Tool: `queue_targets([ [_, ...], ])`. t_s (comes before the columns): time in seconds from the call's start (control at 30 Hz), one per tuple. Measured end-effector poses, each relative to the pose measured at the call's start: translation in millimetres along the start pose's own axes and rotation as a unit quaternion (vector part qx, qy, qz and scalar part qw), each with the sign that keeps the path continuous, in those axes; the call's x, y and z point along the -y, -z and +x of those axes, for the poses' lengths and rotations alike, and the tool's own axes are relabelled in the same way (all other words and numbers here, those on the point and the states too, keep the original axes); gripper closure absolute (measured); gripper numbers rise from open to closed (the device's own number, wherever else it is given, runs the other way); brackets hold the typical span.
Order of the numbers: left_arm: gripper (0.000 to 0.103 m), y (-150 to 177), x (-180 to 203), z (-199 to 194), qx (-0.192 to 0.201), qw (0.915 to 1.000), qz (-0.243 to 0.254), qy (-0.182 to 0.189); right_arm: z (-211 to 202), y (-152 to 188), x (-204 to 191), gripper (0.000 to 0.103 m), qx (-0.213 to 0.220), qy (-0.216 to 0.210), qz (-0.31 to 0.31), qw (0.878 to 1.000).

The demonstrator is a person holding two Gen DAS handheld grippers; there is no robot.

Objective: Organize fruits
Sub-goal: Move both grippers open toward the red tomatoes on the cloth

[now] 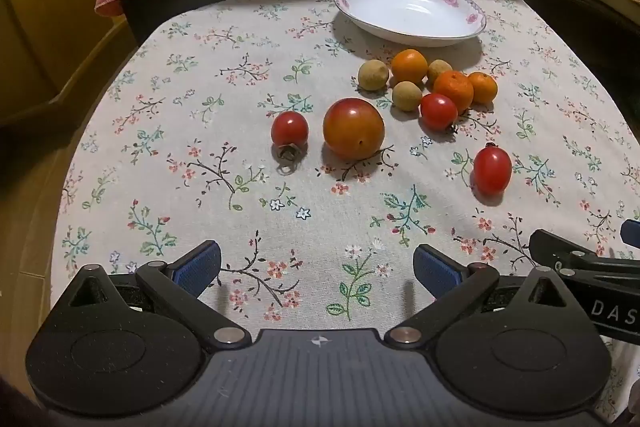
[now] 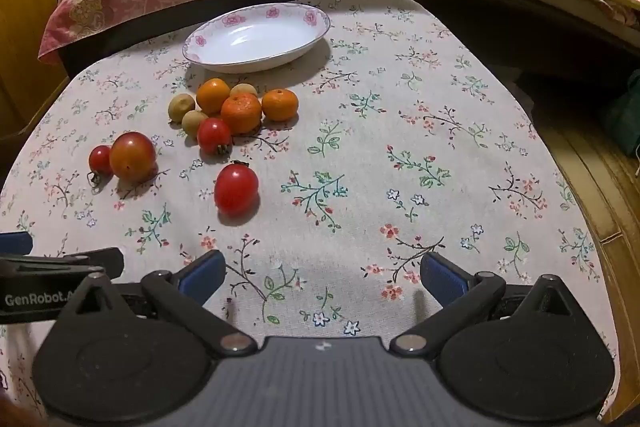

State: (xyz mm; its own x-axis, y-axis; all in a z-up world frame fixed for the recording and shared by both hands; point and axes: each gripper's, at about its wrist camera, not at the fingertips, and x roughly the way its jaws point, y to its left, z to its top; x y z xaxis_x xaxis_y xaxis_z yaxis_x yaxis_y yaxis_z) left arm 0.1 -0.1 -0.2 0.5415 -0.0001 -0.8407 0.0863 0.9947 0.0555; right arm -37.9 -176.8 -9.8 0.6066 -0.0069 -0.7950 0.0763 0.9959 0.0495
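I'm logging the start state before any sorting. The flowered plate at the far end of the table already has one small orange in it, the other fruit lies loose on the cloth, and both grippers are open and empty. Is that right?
Not quite: the plate is empty, as both wrist views show. All three oranges sit on the cloth just in front of it. The rest stands: left gripper and right gripper are open and empty.

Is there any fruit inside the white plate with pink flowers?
No. The plate is empty: only its shiny white inside shows. All the fruit lies on the flowery tablecloth in front of it. What is under the plate cannot be seen.
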Motion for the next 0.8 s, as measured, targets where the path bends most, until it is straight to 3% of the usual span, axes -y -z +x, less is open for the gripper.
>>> queue_targets([
  [0.8, 0.0, 1.1, -4.1, 1.2, 0.003, 1.0, -0.003, -0.004, 5.1, -1.1, -3.3, 0.005, -0.004, -0.005, 0.001, 1.0],
])
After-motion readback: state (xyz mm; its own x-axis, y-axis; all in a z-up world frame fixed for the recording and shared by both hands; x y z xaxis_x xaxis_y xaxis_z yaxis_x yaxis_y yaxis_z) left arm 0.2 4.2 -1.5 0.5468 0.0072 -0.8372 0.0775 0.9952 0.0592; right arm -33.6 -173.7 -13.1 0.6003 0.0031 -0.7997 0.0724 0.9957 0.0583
